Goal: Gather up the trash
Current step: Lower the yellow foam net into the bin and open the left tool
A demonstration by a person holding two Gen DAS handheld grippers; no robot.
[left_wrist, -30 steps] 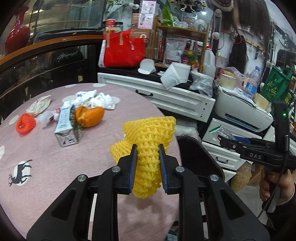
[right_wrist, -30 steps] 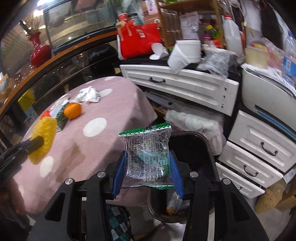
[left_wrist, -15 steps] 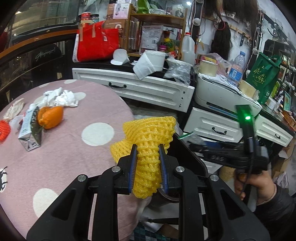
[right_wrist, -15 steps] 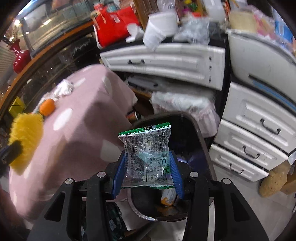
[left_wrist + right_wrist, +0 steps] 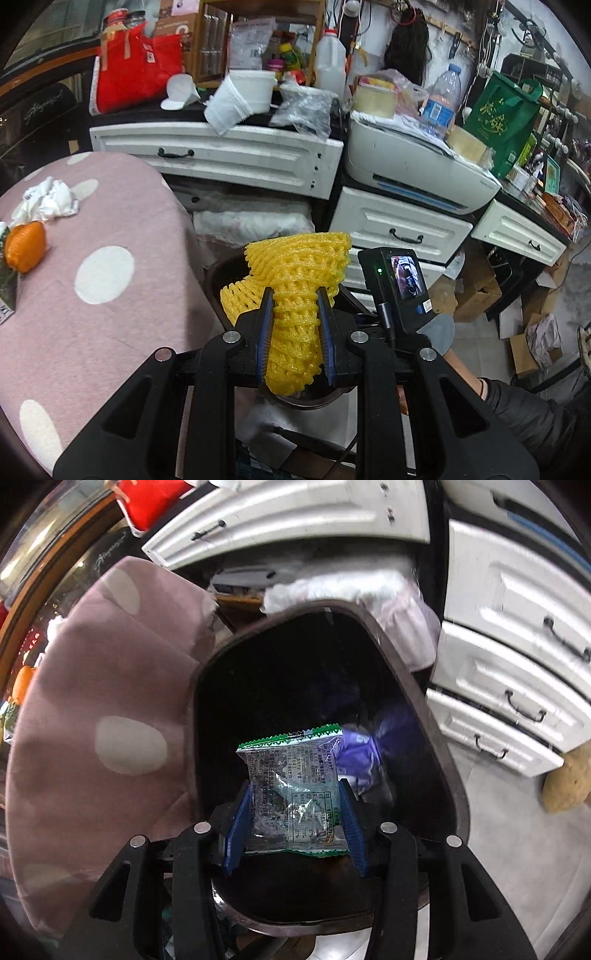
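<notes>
Steeply tilted, right claw [image 5: 295, 812] holds wrapper [image 5: 293, 794] over bin [image 5: 436, 716].

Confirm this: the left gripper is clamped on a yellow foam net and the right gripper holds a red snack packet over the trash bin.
Not quite. The snack packet in the right gripper is clear with green edges, not red, as the right wrist view shows. The rest stands: it hangs over the trash bin, and the left gripper clamps the yellow foam net.

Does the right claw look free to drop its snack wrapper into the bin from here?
Probably yes: the right claw holds the snack wrapper right over the bin's open mouth, with nothing between them.
</notes>
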